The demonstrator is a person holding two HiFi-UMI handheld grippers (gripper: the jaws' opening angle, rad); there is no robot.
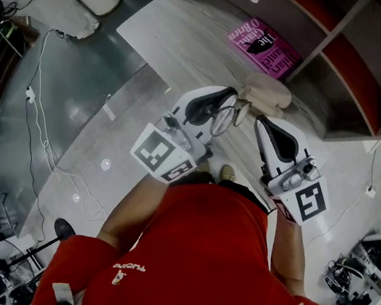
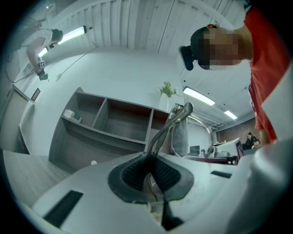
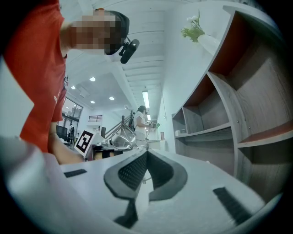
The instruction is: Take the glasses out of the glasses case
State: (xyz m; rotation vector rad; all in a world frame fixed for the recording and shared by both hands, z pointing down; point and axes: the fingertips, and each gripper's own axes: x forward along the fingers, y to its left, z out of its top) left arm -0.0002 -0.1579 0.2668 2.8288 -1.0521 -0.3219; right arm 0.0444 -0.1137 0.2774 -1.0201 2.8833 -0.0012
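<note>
In the head view my left gripper (image 1: 228, 100) is shut on the thin metal-framed glasses (image 1: 228, 120), which hang in the air above the table. From the left gripper view the folded temples (image 2: 161, 135) run out from between the black pads (image 2: 137, 176), and a lens (image 2: 181, 132) stands beyond them. The beige glasses case (image 1: 268, 94) lies on the table just past the glasses, with neither gripper touching it. My right gripper (image 1: 261, 122) hovers beside the glasses on the right. It is shut with nothing between its pads (image 3: 132, 171). In its own view the glasses (image 3: 121, 138) show off to the left.
A pink book (image 1: 264, 47) lies on the pale wooden table (image 1: 188, 41) behind the case. A grey shelf unit with red-lined compartments (image 1: 346, 69) stands at the table's right. Cables and gear lie on the floor at left.
</note>
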